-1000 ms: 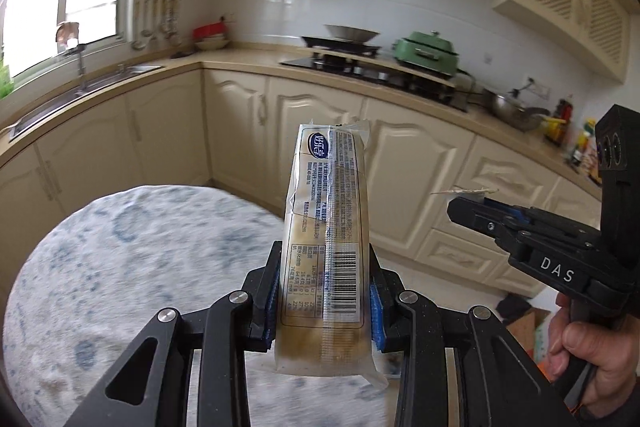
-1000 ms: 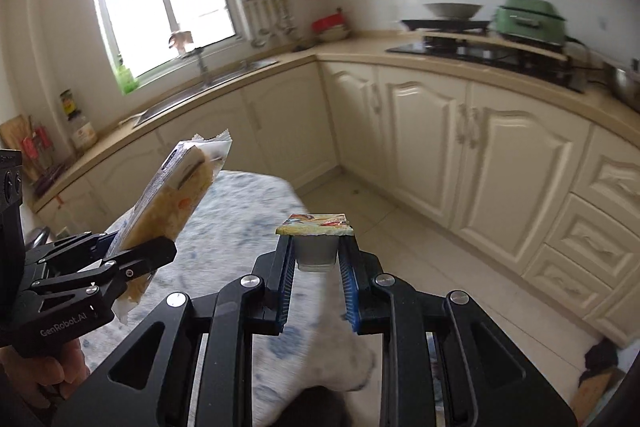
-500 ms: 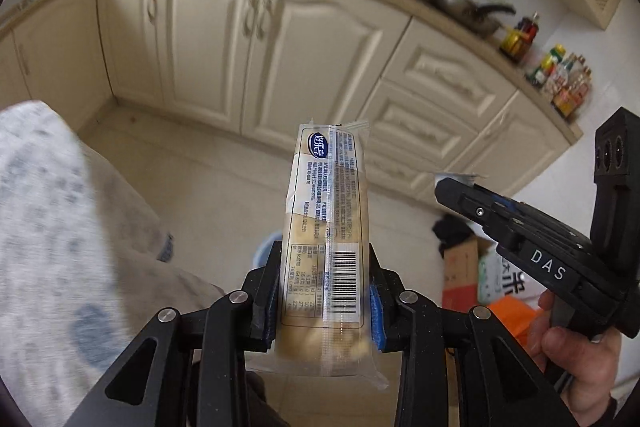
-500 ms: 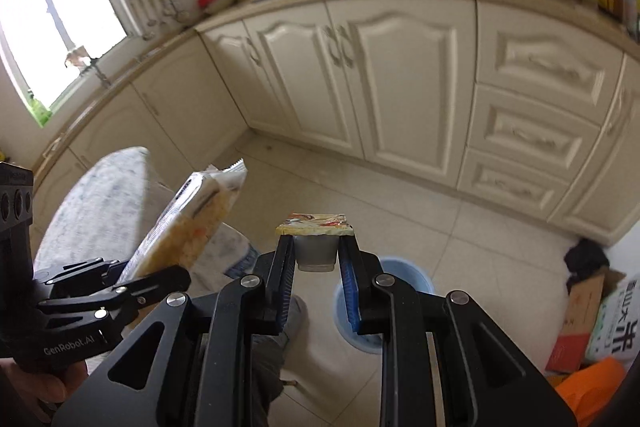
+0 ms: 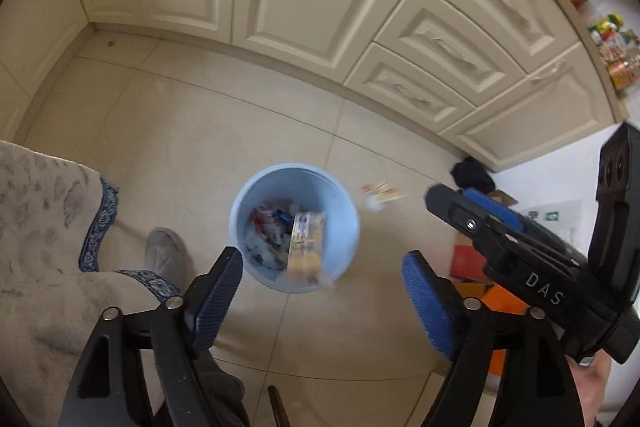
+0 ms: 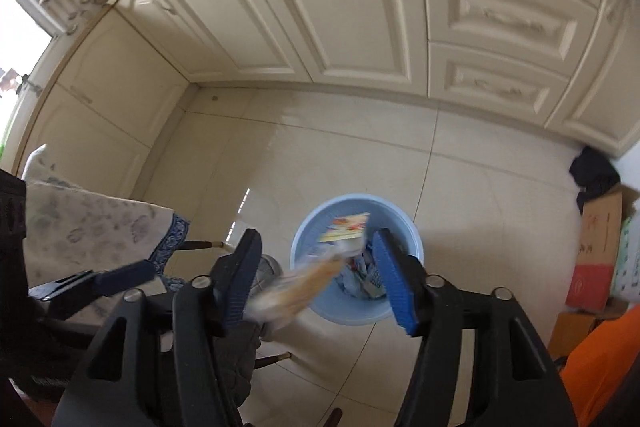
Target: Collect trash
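Above the bin [image 5: 295,227], we hold both claws, left [image 5: 320,297] and right [image 6: 318,277], released and empty; wrapper [image 5: 306,245] and cup [image 6: 346,227] drop straight below.

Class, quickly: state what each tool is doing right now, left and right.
Left tool: open, holding nothing.
Right tool: open, holding nothing.
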Motion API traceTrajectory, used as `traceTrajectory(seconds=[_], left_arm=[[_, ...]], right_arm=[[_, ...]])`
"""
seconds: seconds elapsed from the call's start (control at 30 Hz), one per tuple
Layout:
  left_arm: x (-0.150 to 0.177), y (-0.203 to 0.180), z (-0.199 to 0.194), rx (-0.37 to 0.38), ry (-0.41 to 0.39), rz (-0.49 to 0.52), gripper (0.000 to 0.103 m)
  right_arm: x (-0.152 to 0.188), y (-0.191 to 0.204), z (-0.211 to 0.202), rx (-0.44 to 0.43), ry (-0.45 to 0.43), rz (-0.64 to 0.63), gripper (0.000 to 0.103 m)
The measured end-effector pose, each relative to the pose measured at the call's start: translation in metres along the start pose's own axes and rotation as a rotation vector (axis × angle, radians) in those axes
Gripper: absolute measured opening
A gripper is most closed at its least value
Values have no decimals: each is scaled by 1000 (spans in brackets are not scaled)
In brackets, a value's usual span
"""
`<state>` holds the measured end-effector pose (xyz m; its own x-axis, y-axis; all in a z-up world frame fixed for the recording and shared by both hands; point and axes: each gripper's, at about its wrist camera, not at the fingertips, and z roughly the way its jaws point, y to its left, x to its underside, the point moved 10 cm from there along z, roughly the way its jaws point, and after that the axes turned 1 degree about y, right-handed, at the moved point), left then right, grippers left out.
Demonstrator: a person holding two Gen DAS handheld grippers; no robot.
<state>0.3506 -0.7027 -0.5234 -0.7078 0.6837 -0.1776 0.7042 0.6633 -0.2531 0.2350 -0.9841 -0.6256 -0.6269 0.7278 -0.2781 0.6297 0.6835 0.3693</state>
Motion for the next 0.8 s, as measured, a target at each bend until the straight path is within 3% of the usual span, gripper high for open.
traceTrajectory(seconds=[0.1, 0.17, 0.33, 0.5, 0.8], left_arm=[[-2, 7, -7, -42, -31, -12, 92], [-2, 6, -14, -77, -62, -2, 94], [38, -24, -45, -154, -148, 57, 96], [69, -45, -104, -181, -281, 95, 96], [161, -30, -247, -221, -549, 72, 102]], right_arm=[[6, -11, 4, 8, 7, 31, 80], [8, -17, 3, 17, -7, 59, 103], [12, -14, -11, 33, -19, 77, 103], [14, 5, -41, 30, -63, 66, 103], [14, 82, -127, -14, -200, -28, 103]])
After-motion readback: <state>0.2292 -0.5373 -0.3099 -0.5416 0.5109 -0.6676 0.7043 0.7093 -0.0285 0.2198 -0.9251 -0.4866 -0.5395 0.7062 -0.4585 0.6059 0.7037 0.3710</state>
